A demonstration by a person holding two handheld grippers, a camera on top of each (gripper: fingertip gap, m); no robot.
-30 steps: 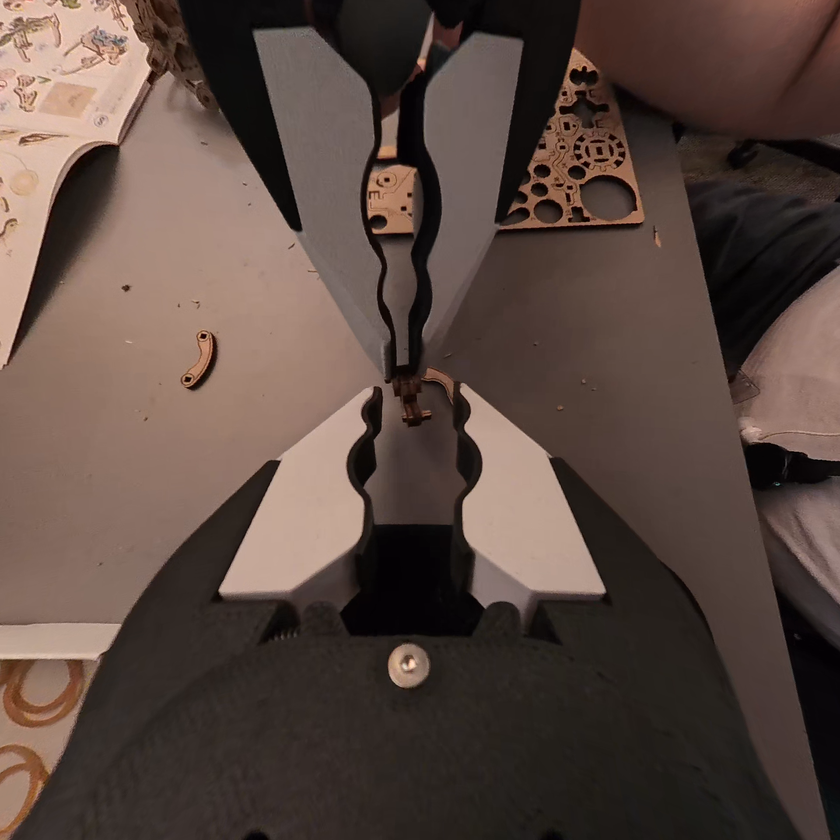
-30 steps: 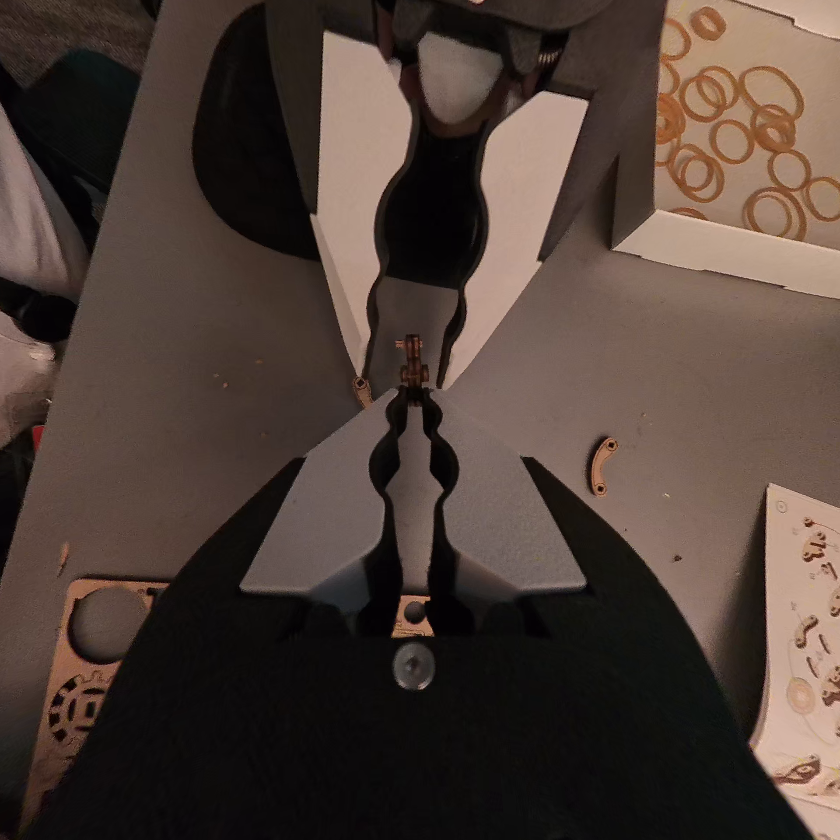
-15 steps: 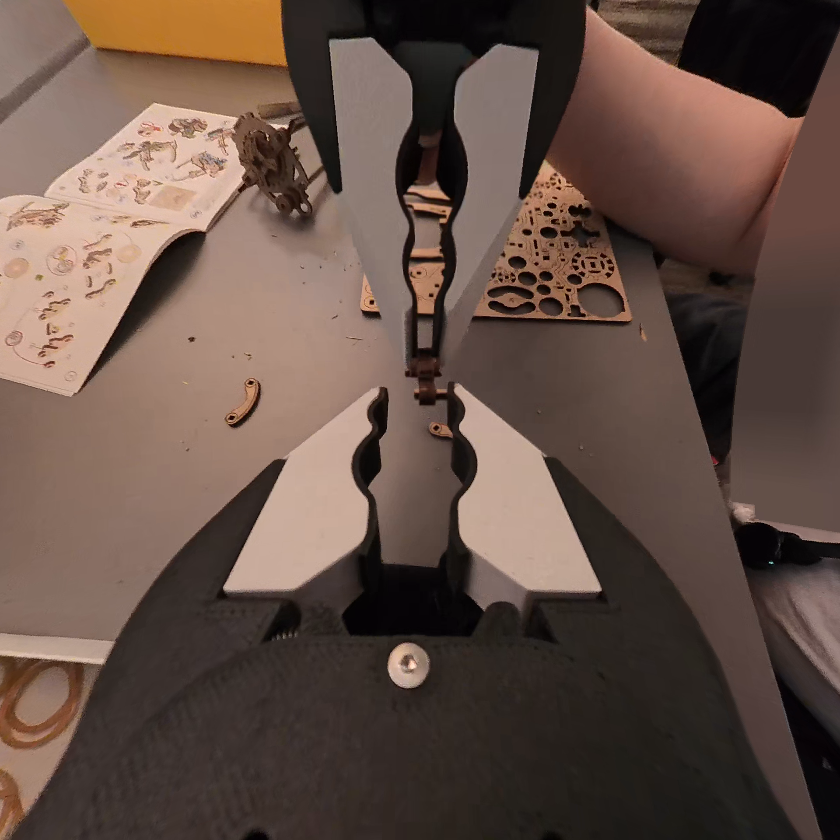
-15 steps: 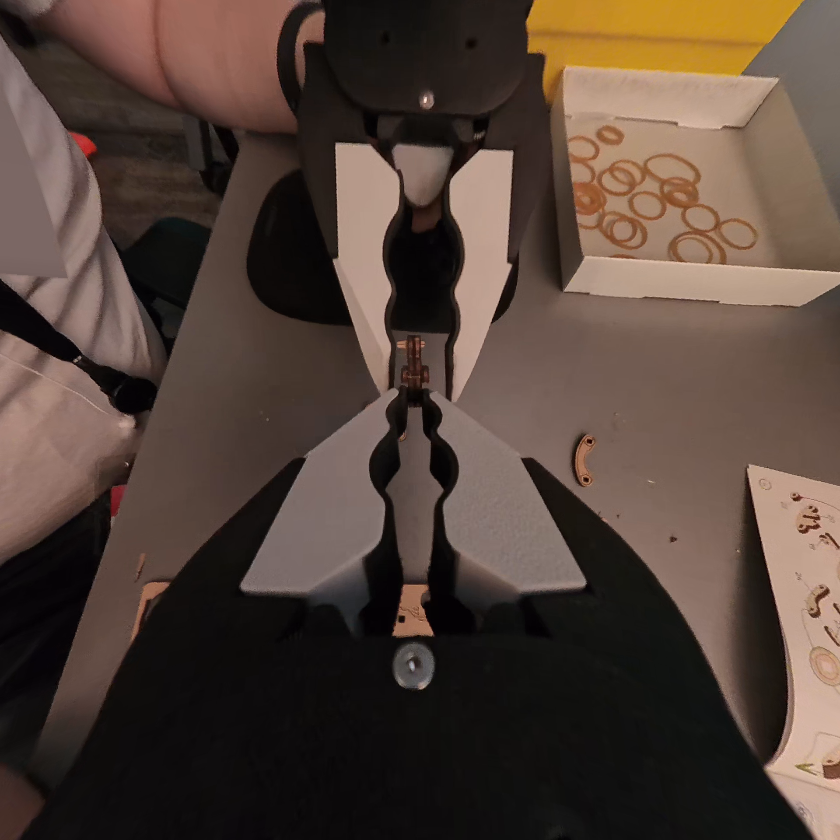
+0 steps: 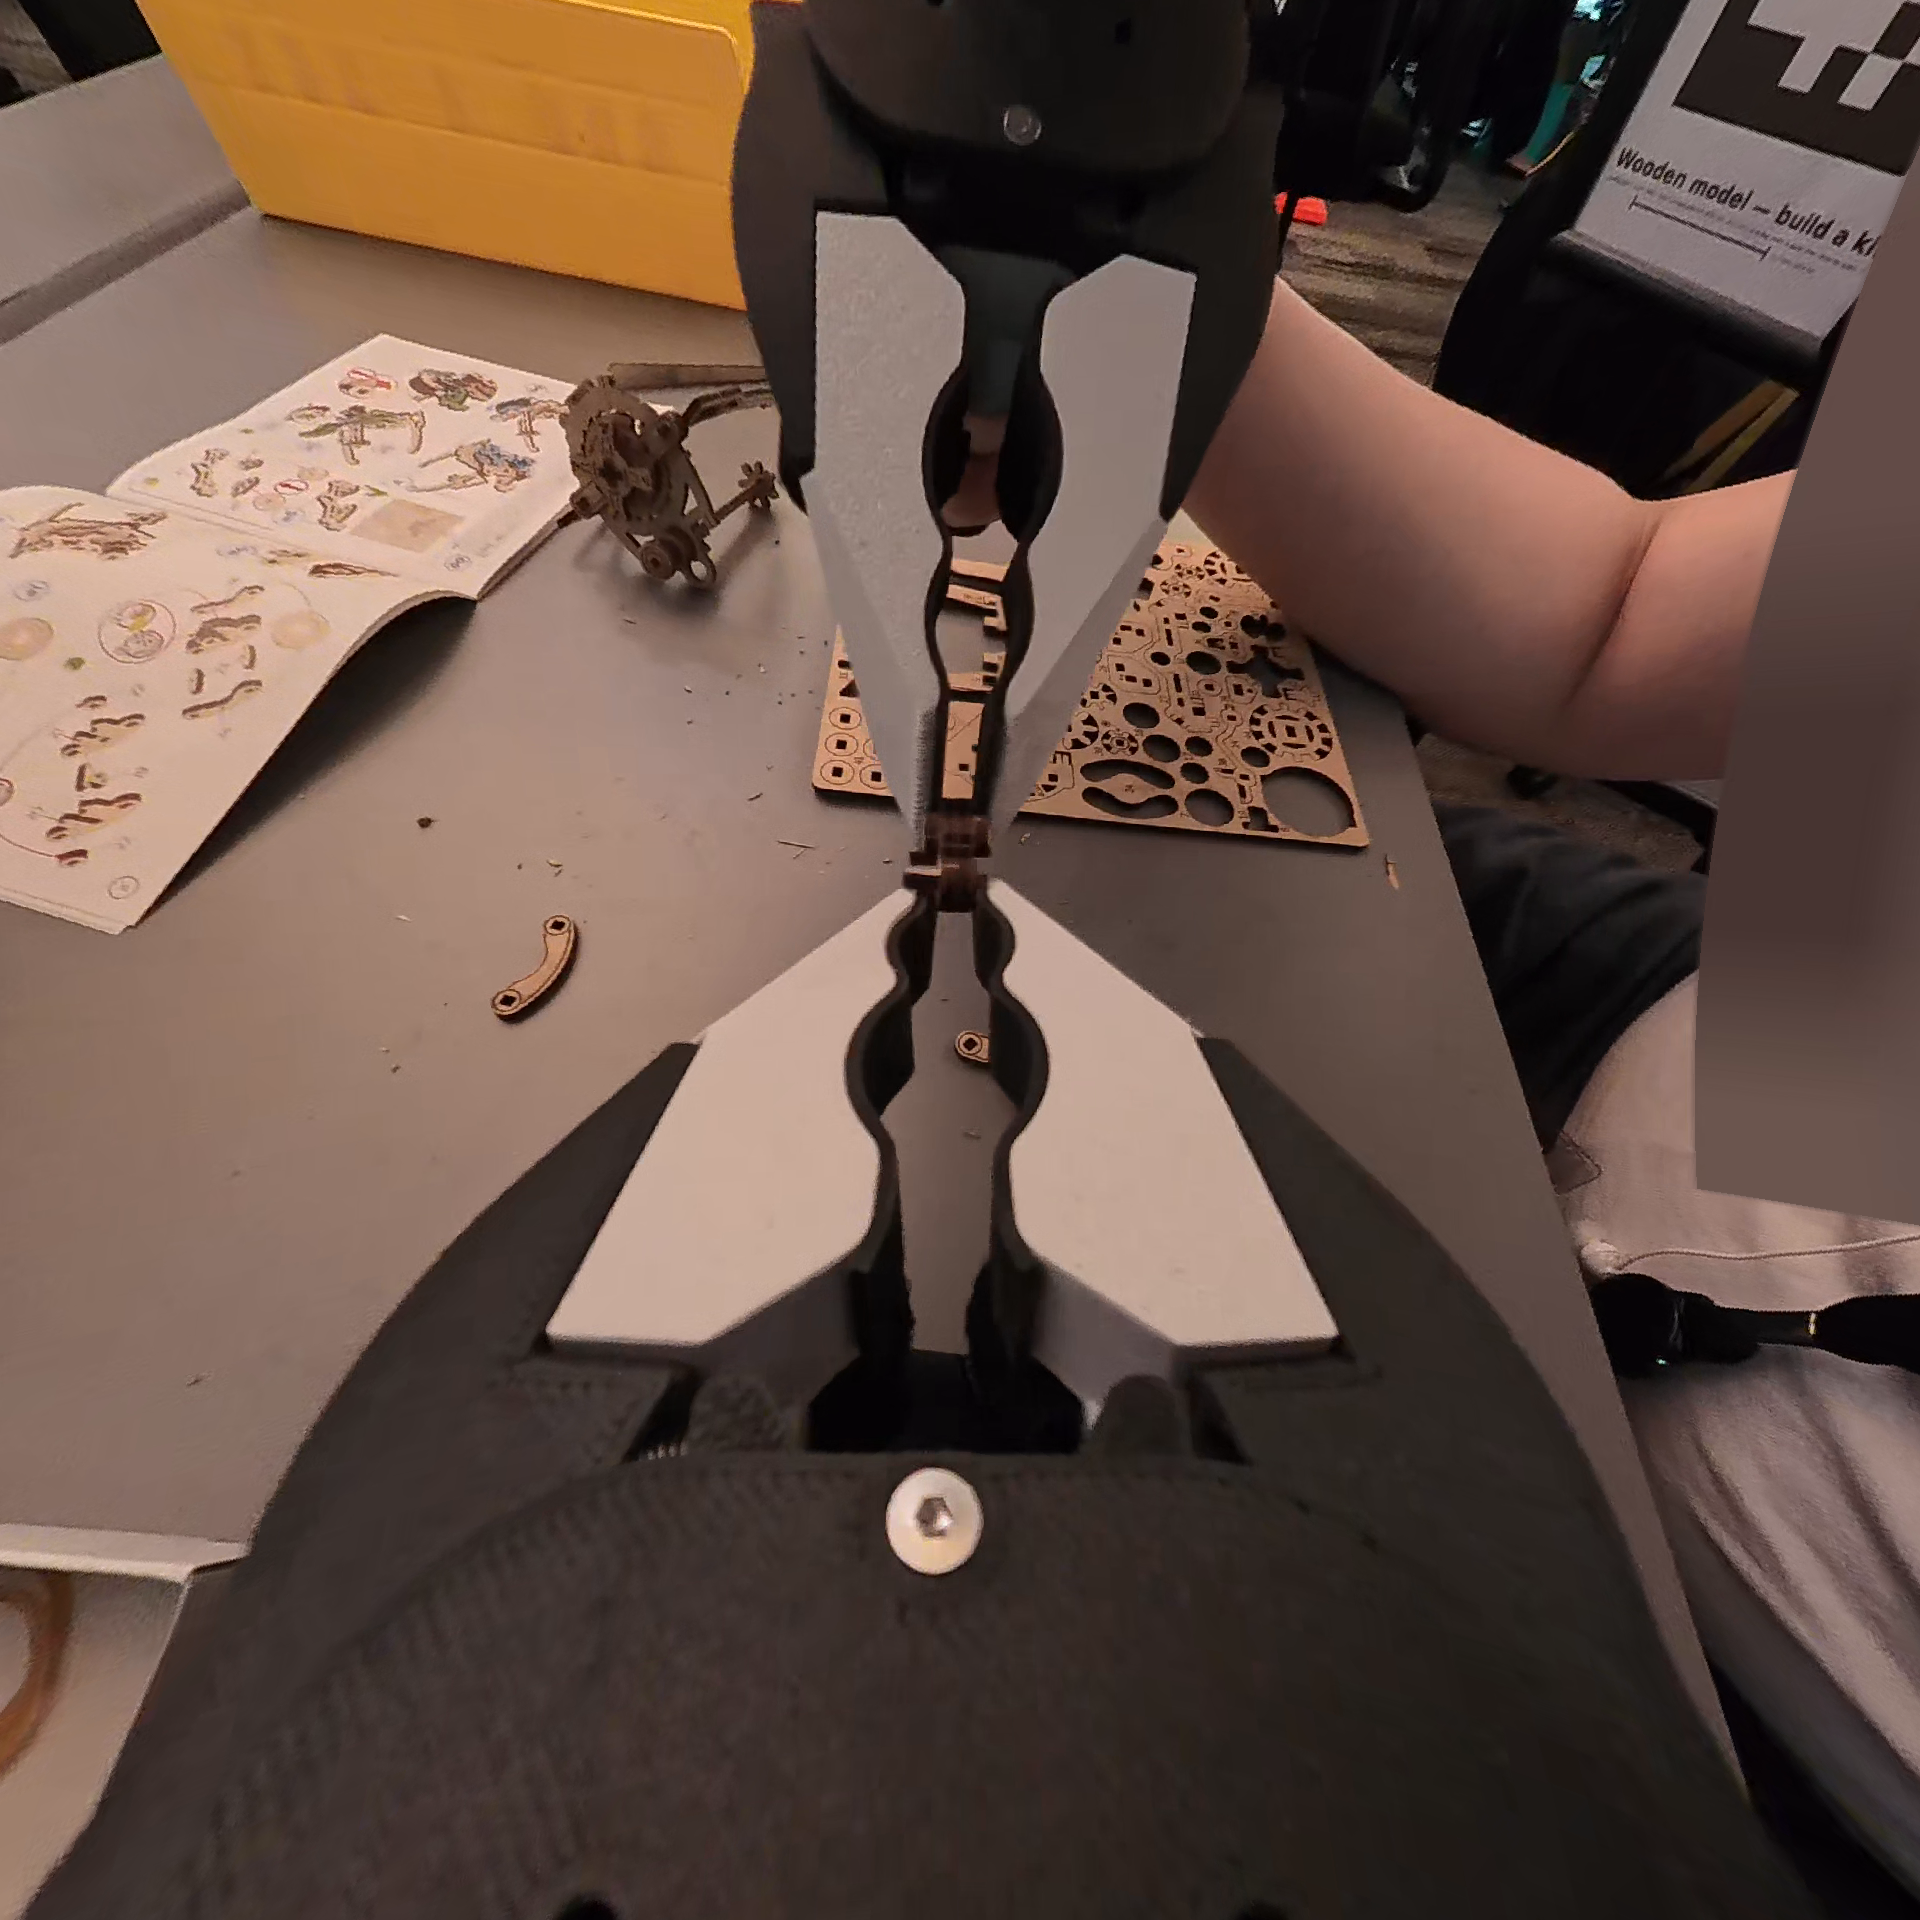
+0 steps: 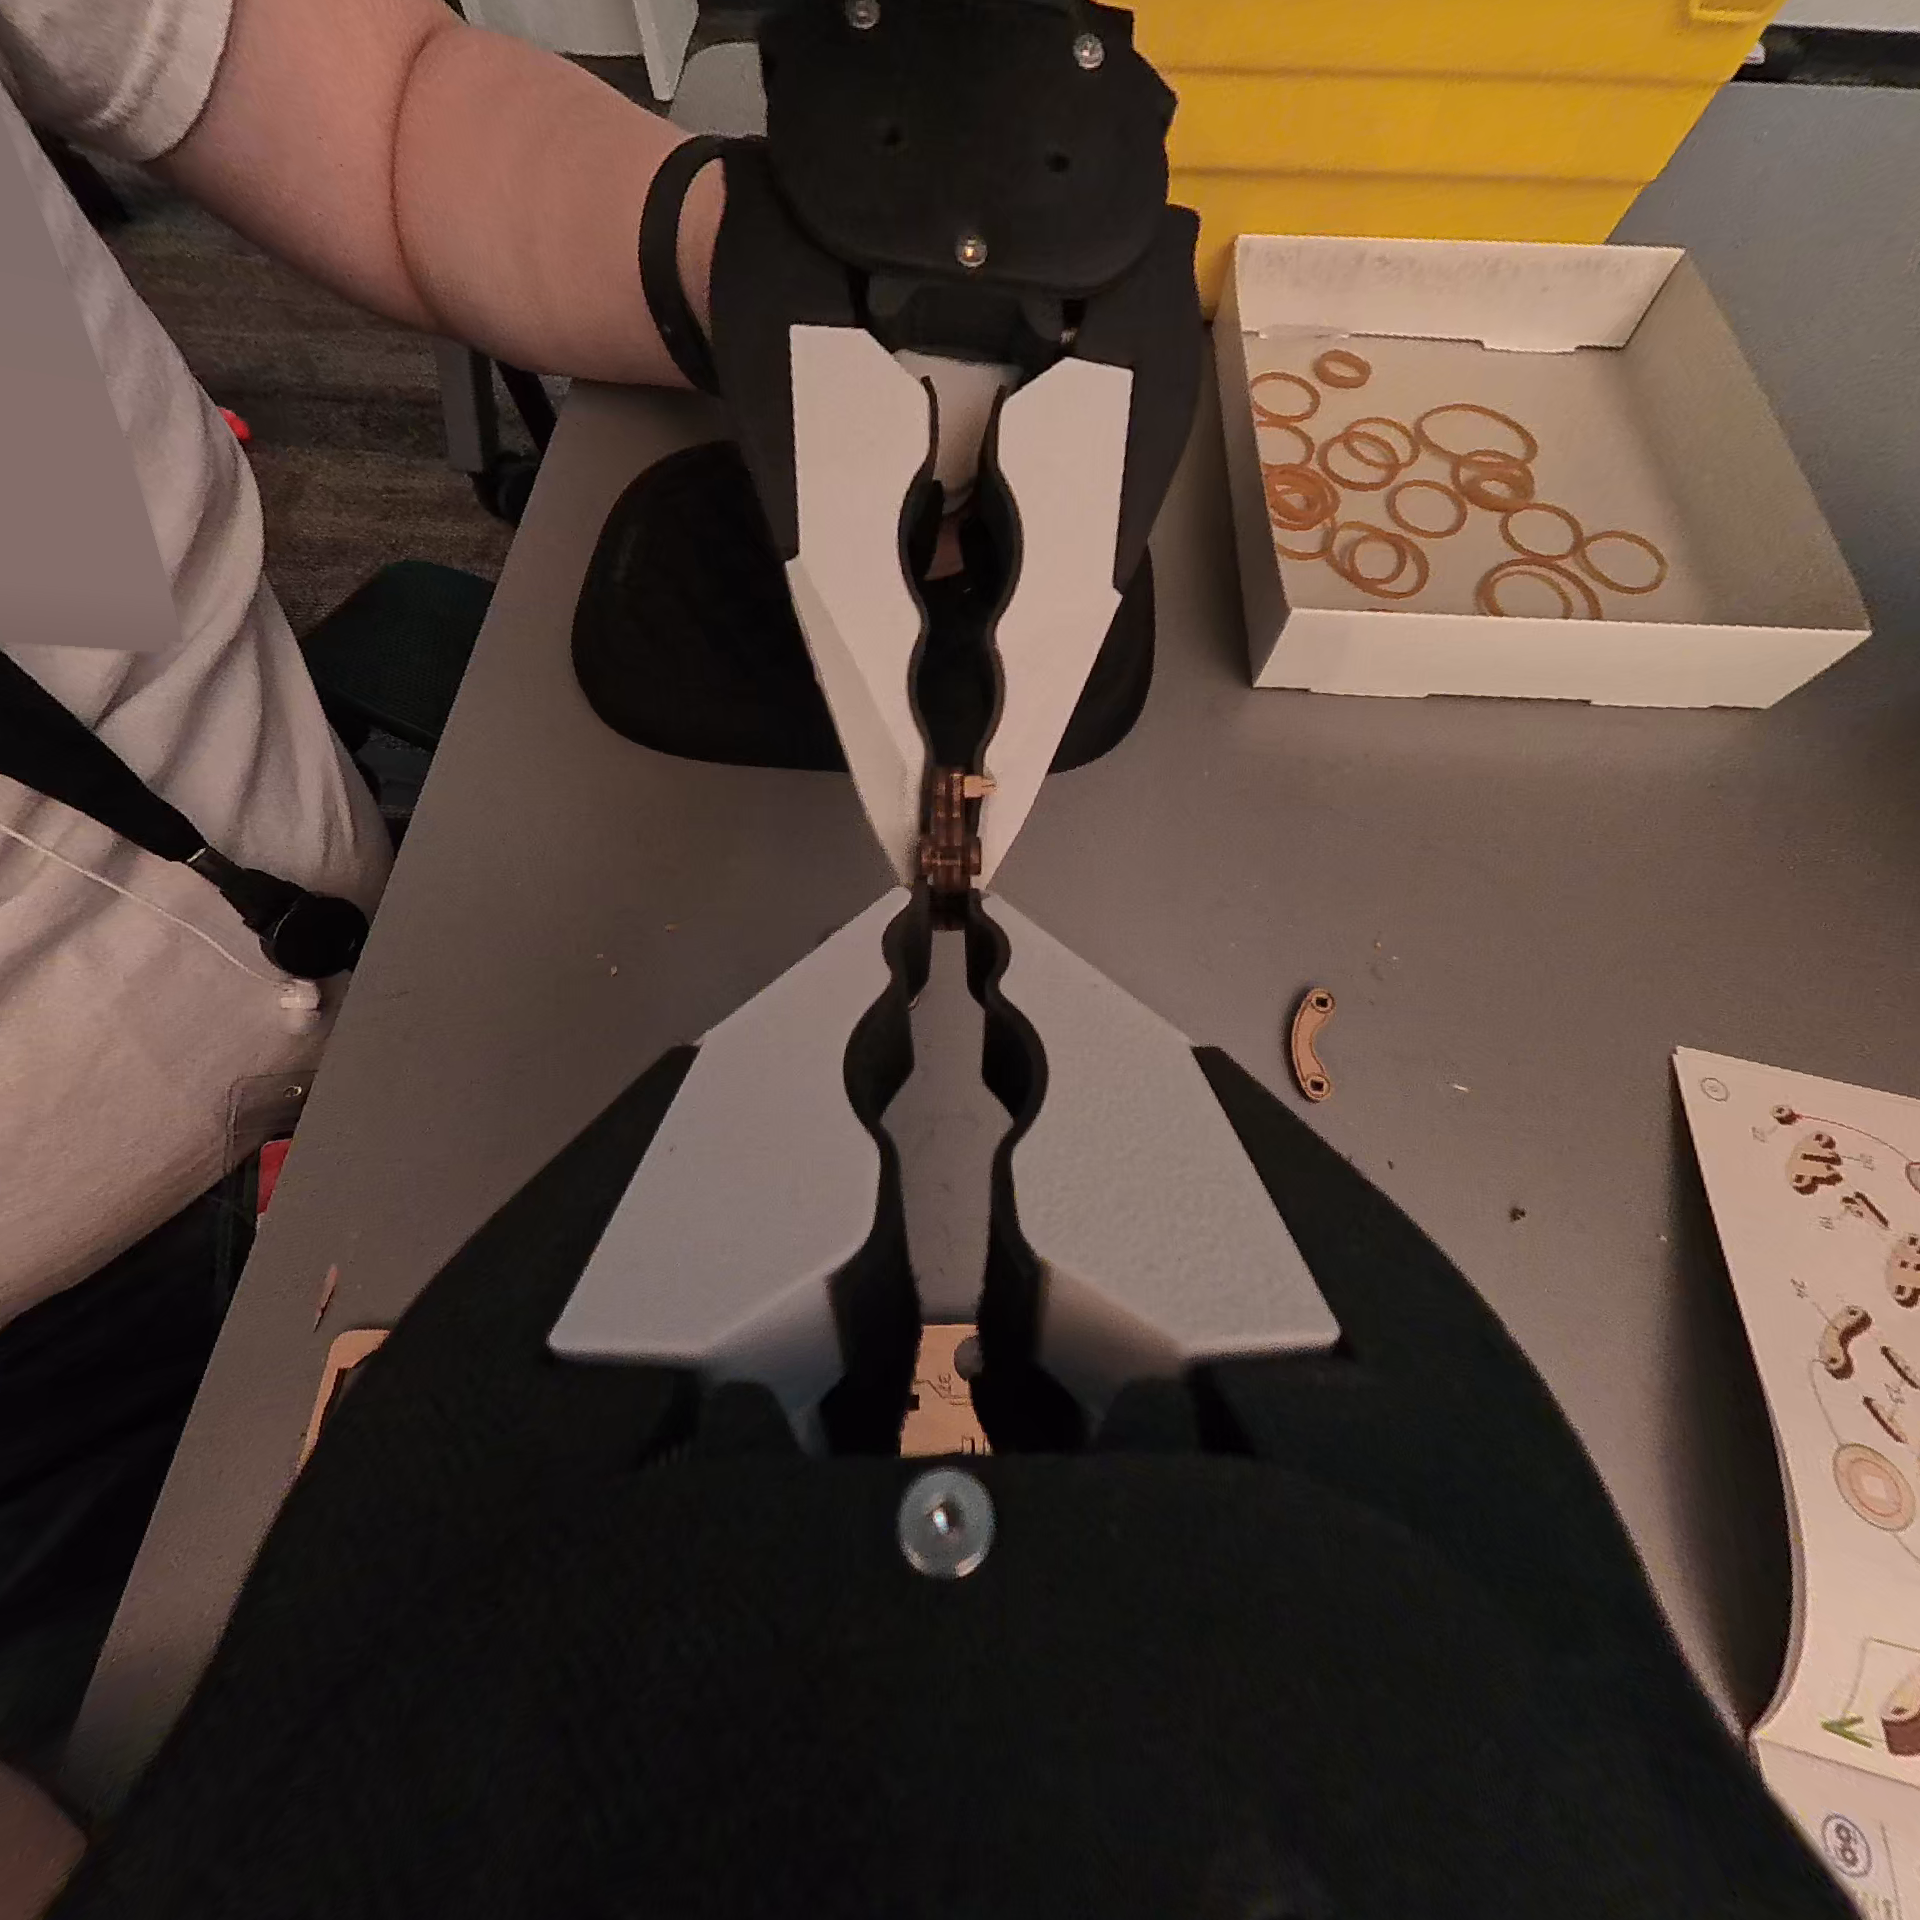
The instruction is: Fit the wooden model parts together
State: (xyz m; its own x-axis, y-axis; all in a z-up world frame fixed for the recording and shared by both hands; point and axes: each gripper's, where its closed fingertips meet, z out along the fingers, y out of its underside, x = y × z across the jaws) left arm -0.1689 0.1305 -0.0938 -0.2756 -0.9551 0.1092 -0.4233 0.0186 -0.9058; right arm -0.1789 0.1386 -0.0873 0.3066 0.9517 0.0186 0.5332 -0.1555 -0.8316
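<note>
A small brown wooden part assembly (image 5: 945, 857) hangs above the grey table, held between both grippers tip to tip. My right gripper (image 6: 940, 909) is shut on one end of it; in the left wrist view it comes in from the top (image 5: 948, 816). My left gripper (image 5: 945, 902) has its jaws closed narrowly on the other end; in the right wrist view (image 6: 951, 857) the assembly (image 6: 951, 821) sits between its fingers. A loose curved wooden piece (image 5: 535, 968) lies on the table to the left, also in the right wrist view (image 6: 1312, 1042).
A punched wooden parts sheet (image 5: 1195, 717), a partly built wooden model (image 5: 644, 488) and an open instruction booklet (image 5: 208, 623) lie on the table. A white box of rubber bands (image 6: 1507, 499) and a yellow bin (image 5: 468, 135) stand nearby. A person's forearm (image 5: 1455, 603) is at the right. Left and right tips are no more than a few centimetres apart.
Both grippers rose and tilted up from the table. My left gripper's jaws went from open to closed on the wooden assembly that the right gripper holds.
</note>
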